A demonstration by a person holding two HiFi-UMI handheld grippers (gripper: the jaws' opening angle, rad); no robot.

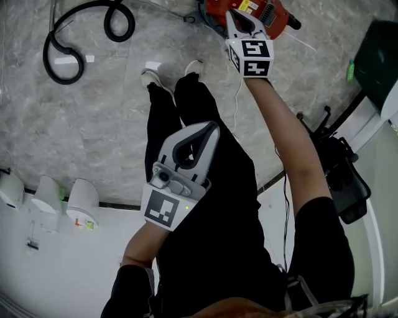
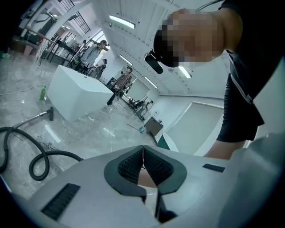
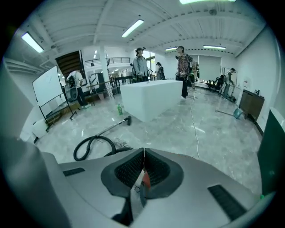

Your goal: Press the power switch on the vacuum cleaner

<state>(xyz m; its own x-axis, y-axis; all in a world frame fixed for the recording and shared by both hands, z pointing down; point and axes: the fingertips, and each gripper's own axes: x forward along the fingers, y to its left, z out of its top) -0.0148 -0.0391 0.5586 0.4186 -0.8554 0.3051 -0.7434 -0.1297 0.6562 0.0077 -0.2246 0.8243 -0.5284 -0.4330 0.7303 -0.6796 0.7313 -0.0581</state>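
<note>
The red vacuum cleaner (image 1: 268, 13) lies on the grey marble floor at the top of the head view. My right gripper (image 1: 234, 16) reaches out over its left end, jaws shut with the tips together; whether they touch it I cannot tell. In the right gripper view the gripper (image 3: 144, 154) has nothing held, and a red sliver of the vacuum cleaner (image 3: 145, 180) shows below the pads. My left gripper (image 1: 213, 127) stays close to the person's legs, shut and holding nothing, as the left gripper view (image 2: 143, 149) confirms. No power switch is visible.
A black hose (image 1: 68, 37) coils on the floor at the upper left, also seen as the hose (image 3: 91, 144). A white cord (image 1: 237, 102) trails from the vacuum. White cylinders (image 1: 81, 202) stand left, a black chair (image 1: 345, 180) right. A white block (image 3: 151, 100) and several people stand farther off.
</note>
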